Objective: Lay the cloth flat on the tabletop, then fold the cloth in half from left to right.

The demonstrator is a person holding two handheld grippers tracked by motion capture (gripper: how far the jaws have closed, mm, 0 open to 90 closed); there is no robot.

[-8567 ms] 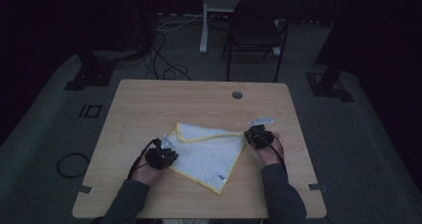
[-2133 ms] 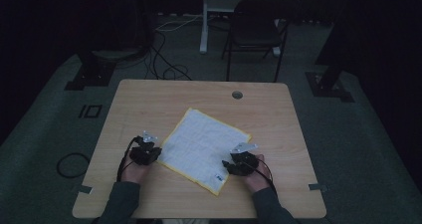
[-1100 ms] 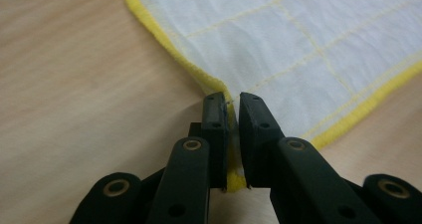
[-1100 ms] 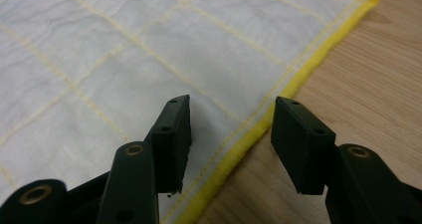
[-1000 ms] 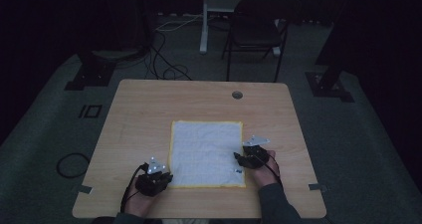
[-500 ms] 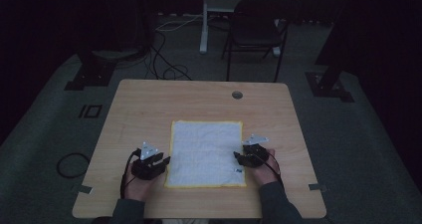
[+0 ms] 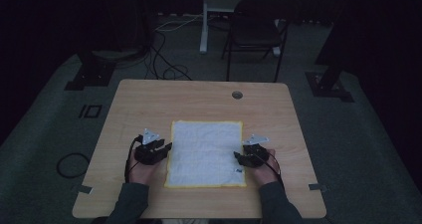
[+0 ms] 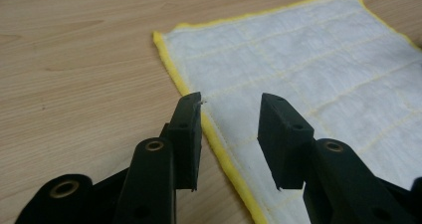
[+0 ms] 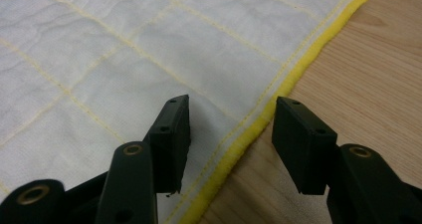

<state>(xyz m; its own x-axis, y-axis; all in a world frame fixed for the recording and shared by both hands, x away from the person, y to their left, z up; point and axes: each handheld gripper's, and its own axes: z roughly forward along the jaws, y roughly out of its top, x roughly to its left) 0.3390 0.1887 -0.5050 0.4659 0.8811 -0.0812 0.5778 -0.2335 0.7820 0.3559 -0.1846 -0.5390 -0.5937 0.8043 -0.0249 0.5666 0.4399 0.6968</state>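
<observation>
A white cloth (image 7: 206, 152) with a yellow hem lies spread flat on the wooden table (image 7: 149, 99). My left gripper (image 7: 166, 147) sits at the cloth's left edge. Its jaws have just been opening and stand apart over the yellow hem (image 8: 219, 142), which lies flat between them without being pinched. The left gripper view has my left gripper (image 8: 229, 114) above the cloth (image 8: 308, 69). My right gripper (image 7: 238, 157) rests at the cloth's right edge, open. In its own view my right gripper (image 9: 231, 119) straddles the hem of the cloth (image 9: 124, 50) without pressing it.
A round cable hole (image 7: 237, 94) sits near the table's far edge. Behind the table stand a dark folding chair (image 7: 254, 32) and a white post (image 7: 204, 20), with cables (image 7: 159, 59) on the floor. Bare wood surrounds the cloth.
My left gripper has moved away from the table's near edge along the cloth's left side and its jaws have parted. The cloth lies flat and the right gripper has kept still.
</observation>
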